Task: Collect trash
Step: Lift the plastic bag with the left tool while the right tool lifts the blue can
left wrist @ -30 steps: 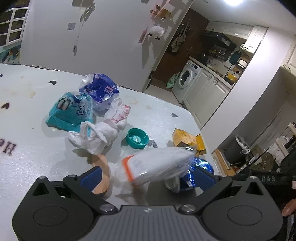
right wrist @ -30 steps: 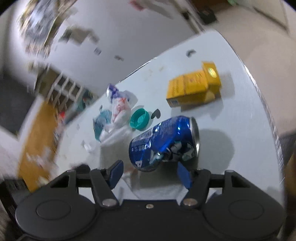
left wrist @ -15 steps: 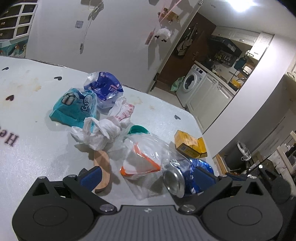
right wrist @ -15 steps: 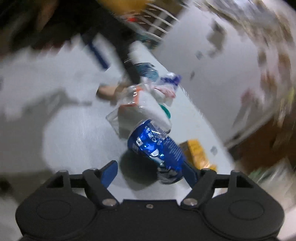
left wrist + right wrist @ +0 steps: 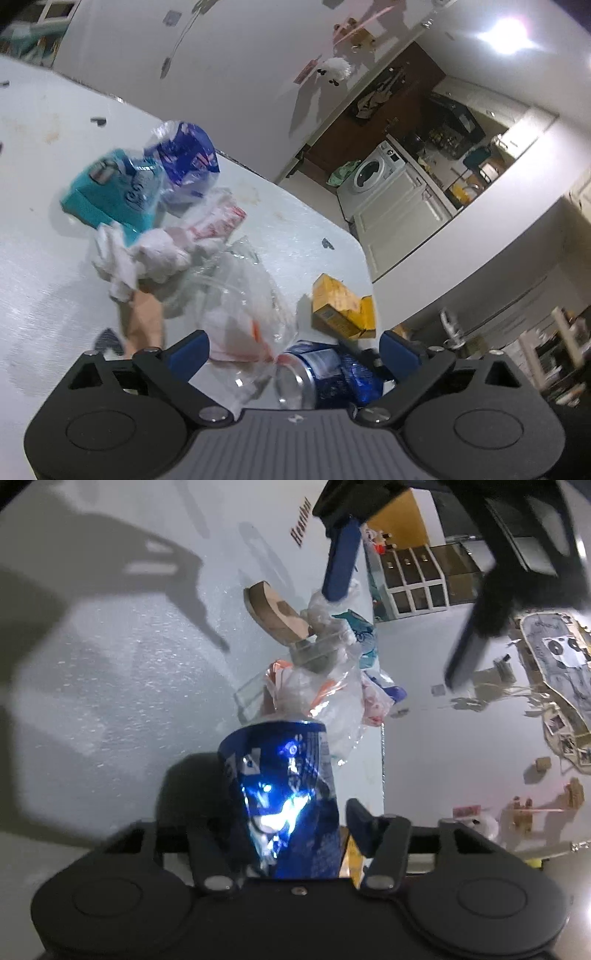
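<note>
A crushed blue can point(image 5: 284, 797) sits between my right gripper's point(image 5: 280, 823) jaws, which are closed on it; it also shows in the left wrist view point(image 5: 325, 373). My left gripper point(image 5: 293, 349) is open, its fingers point(image 5: 341, 559) spread above a clear plastic bag with orange print point(image 5: 247, 314), also in the right wrist view point(image 5: 317, 698). Behind lie crumpled white tissue point(image 5: 144, 258), a teal packet point(image 5: 114, 192), a blue wrapper point(image 5: 184, 158) and a yellow box point(image 5: 341, 308) on the white table point(image 5: 33, 229).
A tan cardboard piece point(image 5: 277, 613) lies beside the bag. The table's rounded far edge point(image 5: 354, 243) drops off toward a kitchen with a washing machine point(image 5: 373, 170). A white wall stands behind the trash pile.
The right gripper swung round with the can and now points back across the table toward the left gripper. The left gripper moved forward over the clear bag, which shifted.
</note>
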